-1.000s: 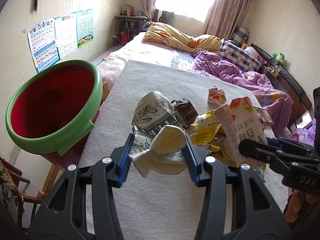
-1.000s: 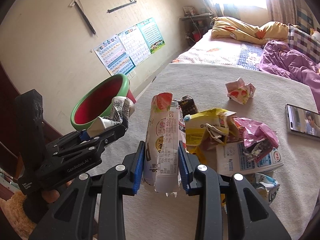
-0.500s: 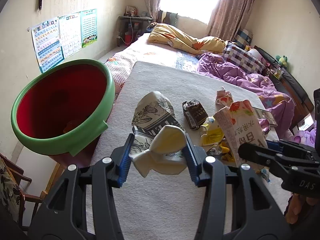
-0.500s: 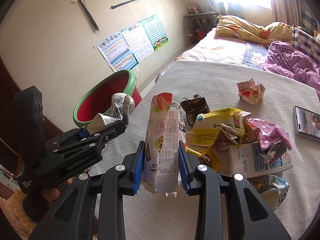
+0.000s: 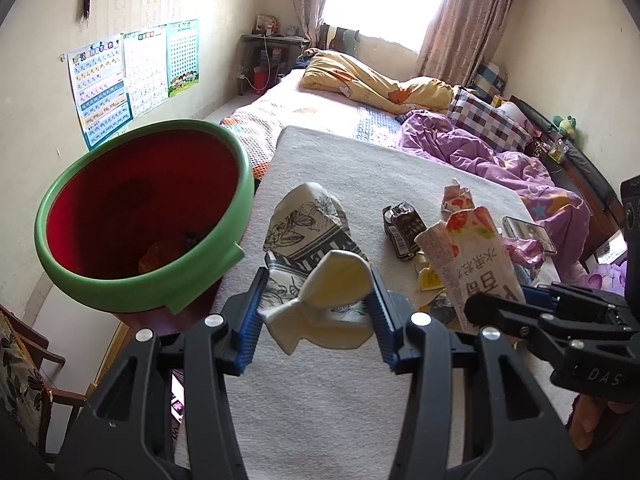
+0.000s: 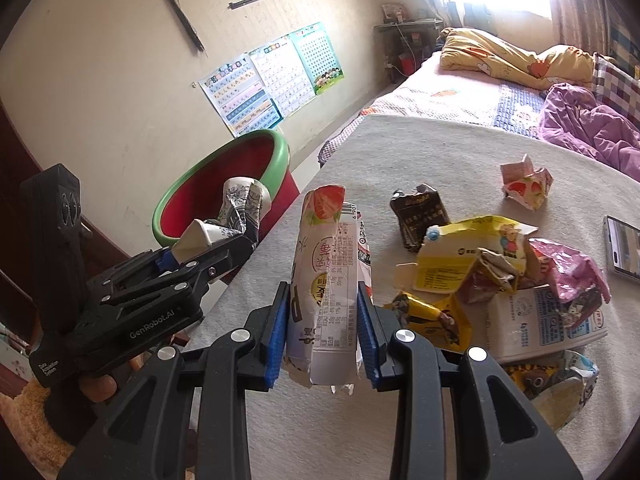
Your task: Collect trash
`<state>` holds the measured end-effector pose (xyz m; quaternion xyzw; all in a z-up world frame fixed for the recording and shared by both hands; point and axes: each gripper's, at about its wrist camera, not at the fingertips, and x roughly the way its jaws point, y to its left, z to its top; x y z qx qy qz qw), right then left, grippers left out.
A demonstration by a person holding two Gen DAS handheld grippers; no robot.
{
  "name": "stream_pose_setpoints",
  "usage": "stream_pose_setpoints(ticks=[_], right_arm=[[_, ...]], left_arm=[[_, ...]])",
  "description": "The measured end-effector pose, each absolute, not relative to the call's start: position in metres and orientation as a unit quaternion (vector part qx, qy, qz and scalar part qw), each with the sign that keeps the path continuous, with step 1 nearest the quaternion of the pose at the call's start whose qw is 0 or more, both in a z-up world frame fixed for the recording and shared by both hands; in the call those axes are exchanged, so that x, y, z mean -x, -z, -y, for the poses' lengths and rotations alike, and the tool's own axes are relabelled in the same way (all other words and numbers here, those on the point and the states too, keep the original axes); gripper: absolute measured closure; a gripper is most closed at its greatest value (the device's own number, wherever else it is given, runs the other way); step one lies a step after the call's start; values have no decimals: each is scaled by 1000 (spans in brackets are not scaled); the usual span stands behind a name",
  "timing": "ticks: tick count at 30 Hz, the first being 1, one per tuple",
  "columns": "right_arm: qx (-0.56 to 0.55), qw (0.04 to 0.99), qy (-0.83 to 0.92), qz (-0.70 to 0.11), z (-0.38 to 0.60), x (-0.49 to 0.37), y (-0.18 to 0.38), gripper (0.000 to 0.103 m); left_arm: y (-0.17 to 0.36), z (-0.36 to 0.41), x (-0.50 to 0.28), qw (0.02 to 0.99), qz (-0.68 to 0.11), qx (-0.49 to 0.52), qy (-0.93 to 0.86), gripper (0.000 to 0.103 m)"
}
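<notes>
Trash is in both our grips: the left gripper [image 5: 316,312] pinches a crumpled patterned cup [image 5: 308,240] above the tabletop's [image 5: 360,168] left edge, just beside the green bin [image 5: 132,280], and the right gripper [image 6: 322,328] clamps a flattened strawberry carton [image 6: 328,264] nearby. We judge an early release would drop either piece outside the rim, and the two grippers could collide there.

A grey-white padded table [image 6: 460,152] carries the litter. A black wrapper [image 6: 420,216] lies centre, a crumpled strawberry paper [image 6: 526,184] at two o'clock, a phone [image 6: 624,250] at three.
</notes>
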<state>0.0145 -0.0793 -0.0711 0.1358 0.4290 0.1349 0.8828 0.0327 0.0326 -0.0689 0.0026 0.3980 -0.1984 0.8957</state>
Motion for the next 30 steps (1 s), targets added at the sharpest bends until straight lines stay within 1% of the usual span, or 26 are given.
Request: stream_pose_setpoints(ticks=[7, 30], right_arm=[[-133, 880, -138, -435, 64, -20, 74, 71], [-136, 883, -122, -432, 18, -47, 75, 71]], left_arm=[[73, -47, -37, 893, -406, -2, 195, 57], [58, -97, -56, 903, -378, -15, 202, 57]])
